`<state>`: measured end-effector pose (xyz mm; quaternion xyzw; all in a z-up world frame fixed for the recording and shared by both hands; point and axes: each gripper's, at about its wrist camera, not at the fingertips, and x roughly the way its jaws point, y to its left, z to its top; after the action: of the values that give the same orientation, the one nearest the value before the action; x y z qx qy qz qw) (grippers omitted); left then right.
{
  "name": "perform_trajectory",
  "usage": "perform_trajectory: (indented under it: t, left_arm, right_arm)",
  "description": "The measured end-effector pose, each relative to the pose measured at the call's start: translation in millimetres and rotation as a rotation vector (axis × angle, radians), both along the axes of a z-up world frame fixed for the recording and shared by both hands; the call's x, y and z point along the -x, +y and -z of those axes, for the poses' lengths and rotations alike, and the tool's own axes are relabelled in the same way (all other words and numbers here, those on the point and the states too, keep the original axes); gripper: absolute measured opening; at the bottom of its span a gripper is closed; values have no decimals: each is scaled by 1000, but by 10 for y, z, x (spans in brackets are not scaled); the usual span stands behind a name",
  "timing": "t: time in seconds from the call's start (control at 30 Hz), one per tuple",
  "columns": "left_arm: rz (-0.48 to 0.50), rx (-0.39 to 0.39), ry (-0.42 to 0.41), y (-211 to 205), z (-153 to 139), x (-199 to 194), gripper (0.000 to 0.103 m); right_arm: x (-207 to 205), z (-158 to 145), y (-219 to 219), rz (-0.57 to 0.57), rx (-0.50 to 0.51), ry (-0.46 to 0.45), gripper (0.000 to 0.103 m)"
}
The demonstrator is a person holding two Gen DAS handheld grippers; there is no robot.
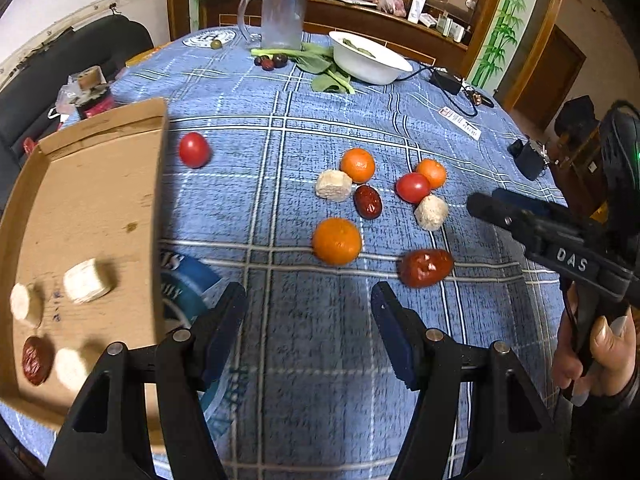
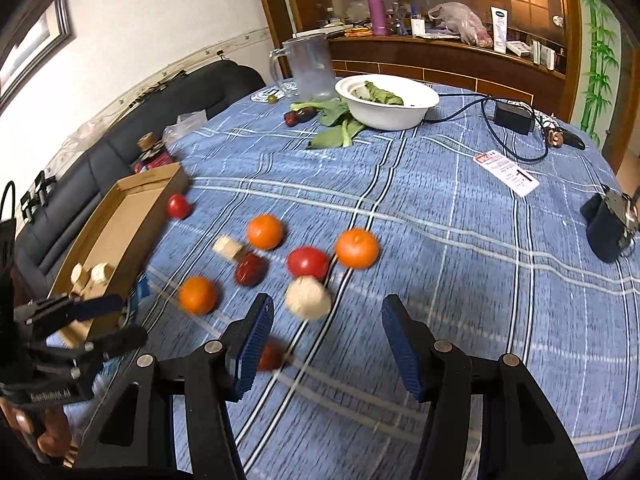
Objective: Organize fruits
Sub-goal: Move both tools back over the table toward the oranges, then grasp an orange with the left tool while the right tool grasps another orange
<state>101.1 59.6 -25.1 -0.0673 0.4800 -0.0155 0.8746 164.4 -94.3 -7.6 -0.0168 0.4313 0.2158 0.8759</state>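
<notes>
Fruits lie loose on the blue plaid tablecloth: three oranges point(image 1: 337, 241) point(image 2: 357, 248), two tomatoes point(image 1: 413, 187) point(image 2: 307, 262) with one point(image 1: 194, 149) by the box, two red dates point(image 1: 426, 267) point(image 1: 367, 201), and pale chunks point(image 1: 431, 212) point(image 2: 308, 299). The cardboard box point(image 1: 80, 208) point(image 2: 120, 224) at left holds several pale chunks point(image 1: 87, 281) and a date point(image 1: 37, 360). My left gripper point(image 1: 308, 300) is open and empty, above the cloth near the box. My right gripper point(image 2: 326, 316) is open and empty, just short of a pale chunk.
A white bowl point(image 1: 366, 58) point(image 2: 386, 100) with greens, loose leafy greens point(image 1: 320, 66), a clear jug point(image 1: 280, 16) and dark fruits stand at the far side. A charger and cable point(image 2: 514, 118), a card point(image 2: 506, 172) and a dark pouch point(image 2: 608, 226) lie at right. A sofa is left.
</notes>
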Motion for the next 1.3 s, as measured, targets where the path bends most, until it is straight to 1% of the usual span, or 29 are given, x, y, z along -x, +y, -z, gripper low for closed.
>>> perform_trajectory:
  t: [0.07, 0.13, 0.23, 0.37, 0.43, 0.47, 0.57, 0.63, 0.67, 0.7, 0.73, 0.77, 0.8, 0.83, 0.87, 0.9, 0.97, 1.07, 1.3]
  left_arm:
    - [3, 2, 9, -31, 35, -76, 64]
    - [5, 3, 20, -48, 70, -157, 64]
    - [5, 7, 36, -71, 136, -297, 64]
    - [8, 4, 58, -97, 232, -433, 64]
    - [15, 7, 72, -116, 301, -483, 64]
    - [19, -8, 51, -142, 300, -491, 64]
    - [33, -64, 36, -223, 325, -519, 64]
    - [38, -83, 24, -244, 339, -521, 64]
    - [39, -91, 18, -249, 343, -522, 63]
    - [37, -103, 13, -247, 343, -519, 58]
    - [35, -108, 12, -231, 336, -520, 54]
    - [38, -96, 10, -213, 328, -519, 51]
    - [40, -81, 8, -189, 317, -515, 40]
    - [44, -61, 9, -167, 305, -509, 29]
    - [47, -46, 14, -156, 297, -508, 29]
    - [43, -49, 16, -146, 291, -499, 29]
    - [38, -60, 11, -144, 285, -476, 29]
    - [34, -42, 4, -106, 259, -419, 29]
    - [15, -8, -41, 64, 68, -182, 29]
  right_arm:
    - [-125, 30, 32, 5, 10, -1, 53]
    - [-259, 71, 52, 16, 8, 8, 45]
    - [-421, 130, 72, 34, 3, 22, 42]
    - [-623, 274, 111, 45, -9, 70, 42]
    - [-656, 322, 103, 56, -20, 75, 42]
    - [-682, 342, 87, 62, -30, 83, 42]
    - [-730, 385, 33, 73, -62, 110, 42]
    - [-761, 403, 23, 72, -71, 124, 40]
    - [-793, 421, 4, 71, -93, 142, 40]
    - [-826, 433, -16, 71, -116, 154, 40]
    - [-843, 431, -10, 68, -117, 153, 39]
    - [-847, 428, 10, 63, -108, 150, 39]
    - [-840, 426, 38, 58, -101, 148, 33]
    - [-814, 416, 75, 56, -87, 143, 33]
    - [-786, 402, 100, 59, -70, 130, 33]
    - [-754, 387, 121, 58, -58, 119, 32]
    - [-670, 332, 148, 54, -54, 98, 32]
    - [-534, 200, 171, 47, -44, 57, 32]
    - [-171, -112, 279, -16, -78, 8, 32]
